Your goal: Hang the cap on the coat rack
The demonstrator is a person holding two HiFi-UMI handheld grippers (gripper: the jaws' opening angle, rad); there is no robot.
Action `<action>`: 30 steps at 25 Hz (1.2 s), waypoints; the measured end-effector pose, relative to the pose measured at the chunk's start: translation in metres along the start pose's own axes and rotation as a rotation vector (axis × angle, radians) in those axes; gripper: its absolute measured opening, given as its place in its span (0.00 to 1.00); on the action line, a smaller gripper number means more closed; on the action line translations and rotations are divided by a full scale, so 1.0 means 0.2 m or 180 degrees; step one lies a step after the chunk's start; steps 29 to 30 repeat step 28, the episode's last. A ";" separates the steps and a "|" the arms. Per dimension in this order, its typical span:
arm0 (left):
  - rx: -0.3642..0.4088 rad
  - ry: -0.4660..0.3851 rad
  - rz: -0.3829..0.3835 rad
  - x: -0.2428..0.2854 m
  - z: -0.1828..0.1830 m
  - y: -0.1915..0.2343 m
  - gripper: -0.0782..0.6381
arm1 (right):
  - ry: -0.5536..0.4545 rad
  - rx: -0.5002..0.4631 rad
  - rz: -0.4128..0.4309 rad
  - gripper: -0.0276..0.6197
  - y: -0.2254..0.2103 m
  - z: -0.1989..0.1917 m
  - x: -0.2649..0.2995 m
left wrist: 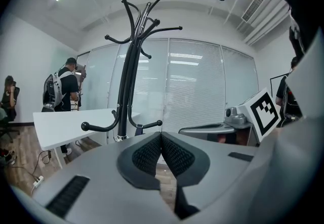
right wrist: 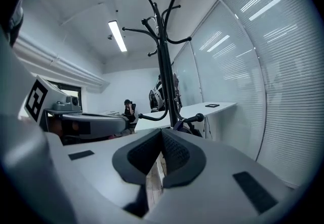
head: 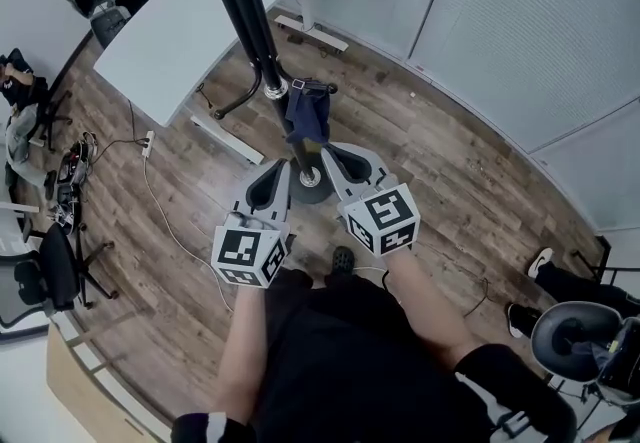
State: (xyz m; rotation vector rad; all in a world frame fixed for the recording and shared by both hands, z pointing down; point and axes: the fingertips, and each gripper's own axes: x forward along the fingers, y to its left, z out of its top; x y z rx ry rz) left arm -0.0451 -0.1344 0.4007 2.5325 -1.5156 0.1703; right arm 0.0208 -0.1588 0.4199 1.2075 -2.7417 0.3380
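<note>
We look steeply down from the head view at a tall black metal coat rack (head: pixel 252 16) standing on a wood-plank floor (head: pixel 450 181). A long white table (head: pixel 190 21) runs behind the rack.

A dark blue fabric cap (head: pixel 307 117) droops from one of the rack's low knobbed hooks, beside the pole and above the round base. It appears to hang there on its own, with nothing else touching it.

We hold both tools low and close to our body, side by side and pointing at the foot of the rack. The left gripper (head: pixel 284 169) has its two jaws pressed together with nothing between them, which the left gripper view (left wrist: pixel 161 135) shows plainly. The right gripper (head: pixel 328 152) is the same, its black ribbed pads (right wrist: pixel 174 153) meeting on empty air.

In the left gripper view, a person wearing a backpack (left wrist: pixel 65 89) stands at the far end of the table.

We judge the hanging to be done. At most, what remains is pulling back or checking that the cap sits securely.
</note>
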 end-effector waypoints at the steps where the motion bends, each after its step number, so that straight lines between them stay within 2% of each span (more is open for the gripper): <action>1: -0.0001 0.0007 0.0004 0.00 0.00 0.00 0.13 | 0.0009 -0.0008 -0.0004 0.09 0.00 0.00 0.00; 5: -0.0001 0.0030 0.0011 0.00 -0.02 0.00 0.13 | 0.0044 -0.0091 0.0032 0.09 0.01 -0.01 0.00; 30: 0.0012 0.0040 0.0017 0.02 -0.01 -0.01 0.13 | 0.0021 -0.0050 0.0109 0.09 0.03 -0.01 -0.01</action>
